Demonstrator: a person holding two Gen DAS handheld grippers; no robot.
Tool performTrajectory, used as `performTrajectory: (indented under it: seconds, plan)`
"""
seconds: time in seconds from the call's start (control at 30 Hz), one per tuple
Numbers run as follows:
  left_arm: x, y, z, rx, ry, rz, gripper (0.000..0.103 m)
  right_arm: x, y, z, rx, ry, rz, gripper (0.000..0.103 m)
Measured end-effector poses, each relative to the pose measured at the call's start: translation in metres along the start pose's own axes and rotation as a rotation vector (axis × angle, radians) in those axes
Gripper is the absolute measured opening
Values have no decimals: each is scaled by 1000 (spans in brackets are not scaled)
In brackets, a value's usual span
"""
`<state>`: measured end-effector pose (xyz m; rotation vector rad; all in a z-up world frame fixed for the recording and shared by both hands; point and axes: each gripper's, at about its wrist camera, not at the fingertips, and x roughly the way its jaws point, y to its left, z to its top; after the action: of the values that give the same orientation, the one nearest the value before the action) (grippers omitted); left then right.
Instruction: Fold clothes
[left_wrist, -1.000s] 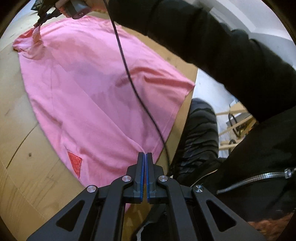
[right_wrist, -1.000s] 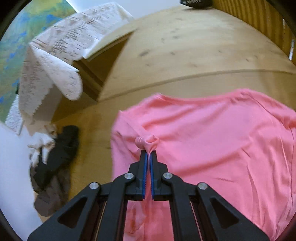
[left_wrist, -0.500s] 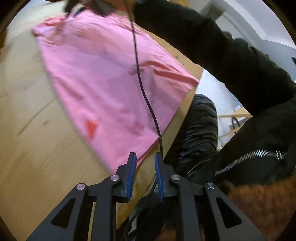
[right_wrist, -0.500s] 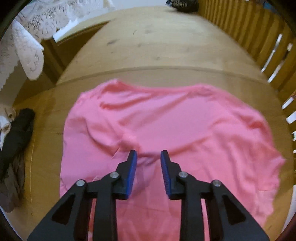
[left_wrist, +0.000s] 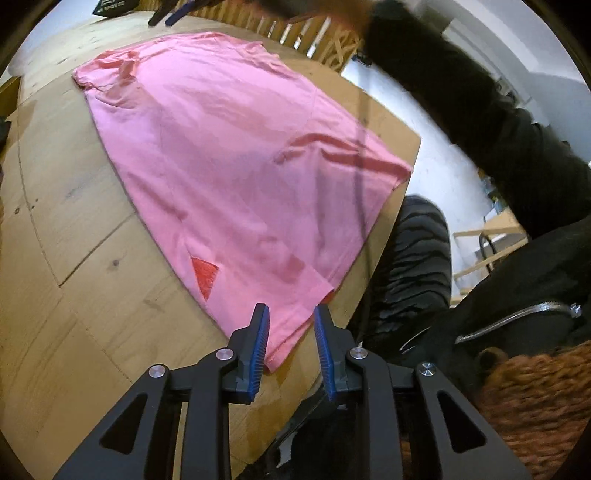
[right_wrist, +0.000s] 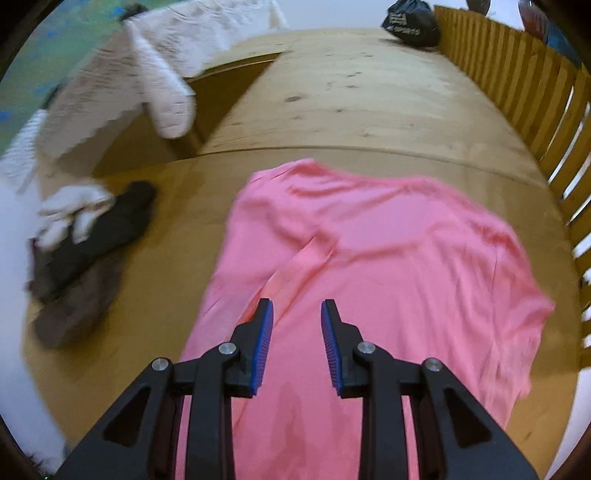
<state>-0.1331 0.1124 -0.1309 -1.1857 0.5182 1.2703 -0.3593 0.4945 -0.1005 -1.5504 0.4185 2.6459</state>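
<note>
Both grippers have let go since a second ago: then each was clamped on a pinch of pink cloth; now both sets of fingers stand apart with nothing between them. Left gripper (left_wrist: 291, 312): its jaws are opening, blue pads clear of the fabric, tilted steeply down over the near hem corner of the pink shirt (left_wrist: 236, 162). Right gripper (right_wrist: 296, 306): released, fingers parted, tilted steeply down above the shirt (right_wrist: 388, 258). It has lifted away from the bunched sleeve it held earlier, and more of the desk is now in its view; this view is motion-blurred.

Shirt: lies spread nearly flat on the wooden desk (left_wrist: 74, 258), no longer pulled up at either end. One sleeve is folded inward across the body, leaving a diagonal crease. A red triangular patch (left_wrist: 205, 275) shows near the hem. Shallow wrinkles at the collar end.

Surroundings: person's black sleeve (left_wrist: 480, 110) crosses the upper right of the left view. A pile of dark and white clothes (right_wrist: 85, 251) sits well apart from the shirt at the desk's left edge. A slatted wooden rail (right_wrist: 535, 110) borders the far side.
</note>
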Motion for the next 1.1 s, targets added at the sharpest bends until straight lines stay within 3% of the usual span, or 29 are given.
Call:
performTrajectory:
  seconds: [0.1,0.17,0.3,0.47,0.77,0.93,1.03,1.07,1.1]
  plan:
    - [5,-5,-6,12,3,-5,24,-30,6,-55,-35,30,102,27]
    - [3,-6,-12,11,-8,11,24,-43,17,-104,-71,46,127,27]
    - [-3,-1,-29,-15,-20,42,24,-37,42,-205,-36,149,268,27]
    - [-8,5,-44,-21,-21,110,24,-25,93,-291,-77,232,292,27]
    - [-1,3,-40,78,-20,162,24,-31,124,-333,-46,244,276,27]
    - [14,5,-33,122,7,164,24,-30,123,-336,9,257,314,27]
    - [21,4,-29,136,14,157,24,-30,129,-336,-25,240,311,26]
    - [23,3,-28,142,16,155,24,-31,128,-335,-25,231,315,24]
    - [24,1,-28,148,16,152,24,-30,127,-334,-25,221,319,10]
